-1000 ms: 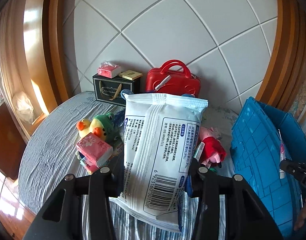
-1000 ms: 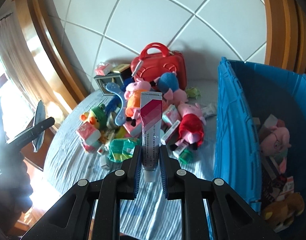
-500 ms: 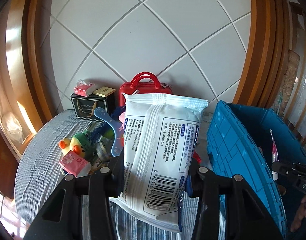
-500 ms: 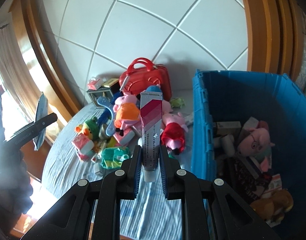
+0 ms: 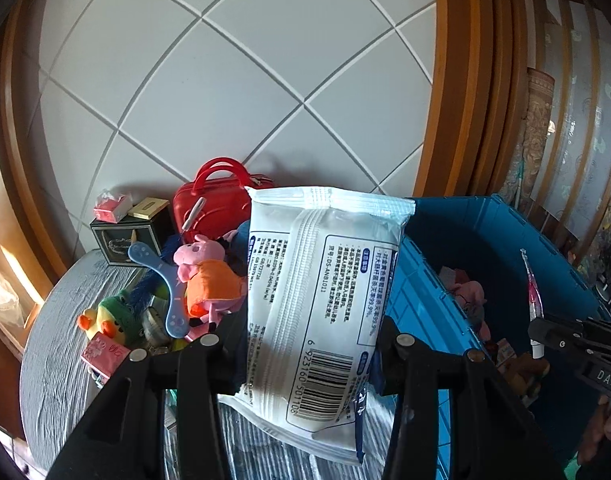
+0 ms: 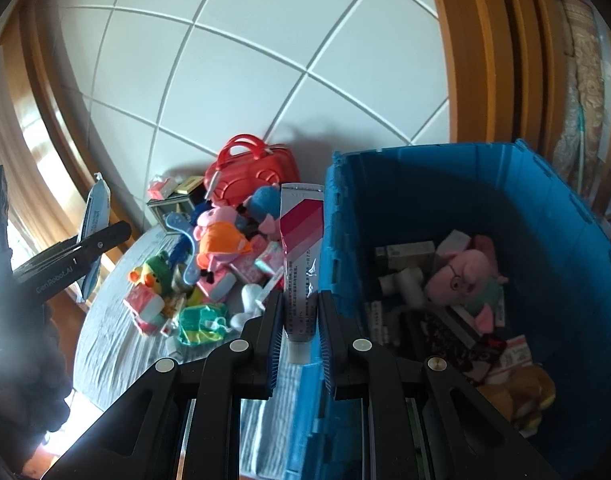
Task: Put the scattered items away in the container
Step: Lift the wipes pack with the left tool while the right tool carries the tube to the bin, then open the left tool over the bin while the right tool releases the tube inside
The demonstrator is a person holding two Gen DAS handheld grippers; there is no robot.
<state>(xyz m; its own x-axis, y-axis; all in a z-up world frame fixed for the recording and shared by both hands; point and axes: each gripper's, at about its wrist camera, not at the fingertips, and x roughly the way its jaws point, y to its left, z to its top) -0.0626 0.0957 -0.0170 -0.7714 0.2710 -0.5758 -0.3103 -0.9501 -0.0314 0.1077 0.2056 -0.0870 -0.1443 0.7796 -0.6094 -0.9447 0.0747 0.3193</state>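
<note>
A white wipes pack [image 5: 321, 304] is clamped by the left gripper [image 5: 305, 344]; a toothpaste tube [image 6: 301, 264] is pinched by the right gripper [image 6: 299, 320] beside the blue container [image 6: 545, 216].

"DS-ANB1011" on wipes pack [image 5: 321, 300]; "Gen Robot.AI" on left tool [image 6: 65, 264]

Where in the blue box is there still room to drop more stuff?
The blue crate is bare along its far wall and right side. Its near-left floor is crowded: the pink pig plush, boxes, and a brown plush in the near corner.
</note>
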